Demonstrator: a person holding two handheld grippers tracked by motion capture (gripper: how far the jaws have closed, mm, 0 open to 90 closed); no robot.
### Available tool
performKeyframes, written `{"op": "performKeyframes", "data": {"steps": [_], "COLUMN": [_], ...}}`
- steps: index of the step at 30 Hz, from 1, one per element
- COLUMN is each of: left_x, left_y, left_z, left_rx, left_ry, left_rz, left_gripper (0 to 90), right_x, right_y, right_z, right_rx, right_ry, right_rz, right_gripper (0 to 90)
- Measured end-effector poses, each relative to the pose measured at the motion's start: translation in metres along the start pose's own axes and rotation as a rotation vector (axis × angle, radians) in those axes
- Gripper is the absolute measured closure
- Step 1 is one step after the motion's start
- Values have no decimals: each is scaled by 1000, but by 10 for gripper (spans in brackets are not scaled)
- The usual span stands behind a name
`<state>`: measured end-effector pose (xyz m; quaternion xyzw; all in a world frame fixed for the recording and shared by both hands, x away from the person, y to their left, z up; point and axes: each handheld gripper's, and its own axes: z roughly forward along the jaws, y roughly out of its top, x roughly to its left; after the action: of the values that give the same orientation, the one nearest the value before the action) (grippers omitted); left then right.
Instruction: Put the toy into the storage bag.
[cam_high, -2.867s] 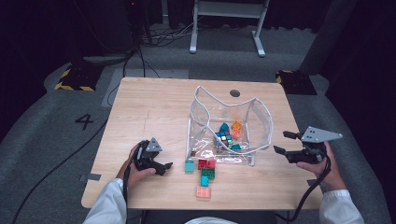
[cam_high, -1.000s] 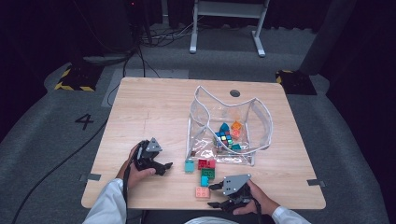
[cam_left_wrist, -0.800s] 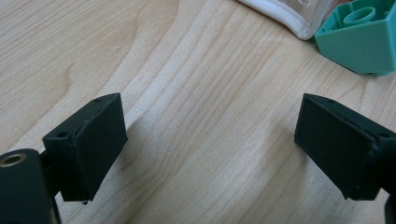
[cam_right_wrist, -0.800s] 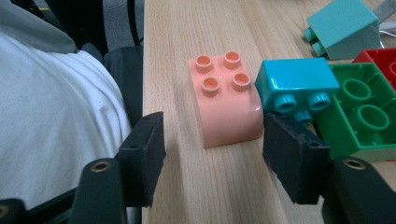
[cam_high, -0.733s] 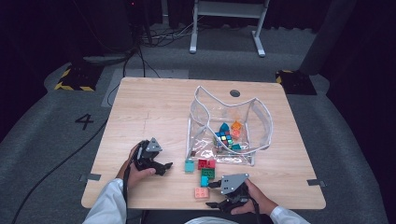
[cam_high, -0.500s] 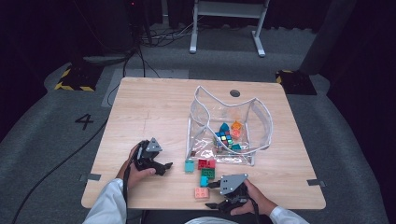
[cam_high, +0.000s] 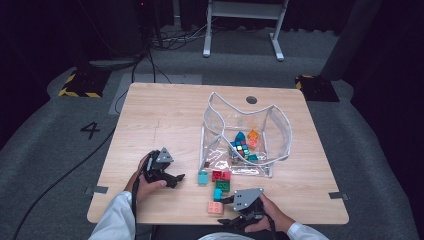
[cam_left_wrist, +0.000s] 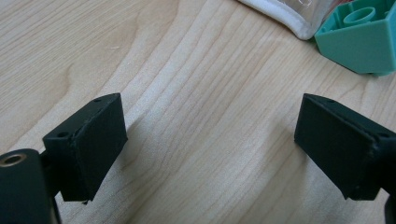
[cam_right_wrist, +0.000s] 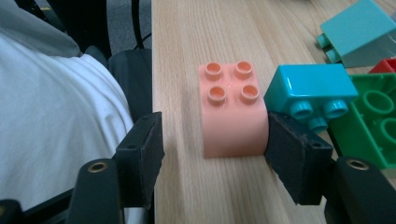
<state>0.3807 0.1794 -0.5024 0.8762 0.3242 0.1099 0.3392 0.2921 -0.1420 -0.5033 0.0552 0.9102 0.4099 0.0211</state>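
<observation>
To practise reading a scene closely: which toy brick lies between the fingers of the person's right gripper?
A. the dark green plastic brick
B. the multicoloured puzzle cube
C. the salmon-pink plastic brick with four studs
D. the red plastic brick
C: in the right gripper view the salmon-pink plastic brick with four studs lies between the two black fingers of the right gripper, one finger against its side and a gap at the other.
</observation>
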Motion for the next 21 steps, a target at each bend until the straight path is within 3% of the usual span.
{"op": "performKeyframes", "data": {"steps": [6,10,11,12,14,15,21], "left_x": [0,0,0,0,0,0,0], "left_y": [0,0,0,0,0,0,0], "left_z": [0,0,0,0,0,0,0], "left_rx": [-1,0,0,0,0,-1,0], "left_ry": [-1,0,0,0,0,-1,0], "left_rz": [0,0,0,0,0,0,0], "left_gripper": [92,93,93,93,93,93,93], "right_x": [-4,-3,-6,-5,-7,-10,-12], "right_y": [2,2,1,0,-2,-3,-15], "right_z": [2,1,0,0,-3,-3,-17], "right_rx": [0,-11,-8,-17,-16,-39,-38], "right_ry": [-16,-25,-26,-27,-28,-28,-16], "right_rz": [-5,31,9,34,30,-11,-23], "right_gripper": [506,584,589,590,591,591,592]}}
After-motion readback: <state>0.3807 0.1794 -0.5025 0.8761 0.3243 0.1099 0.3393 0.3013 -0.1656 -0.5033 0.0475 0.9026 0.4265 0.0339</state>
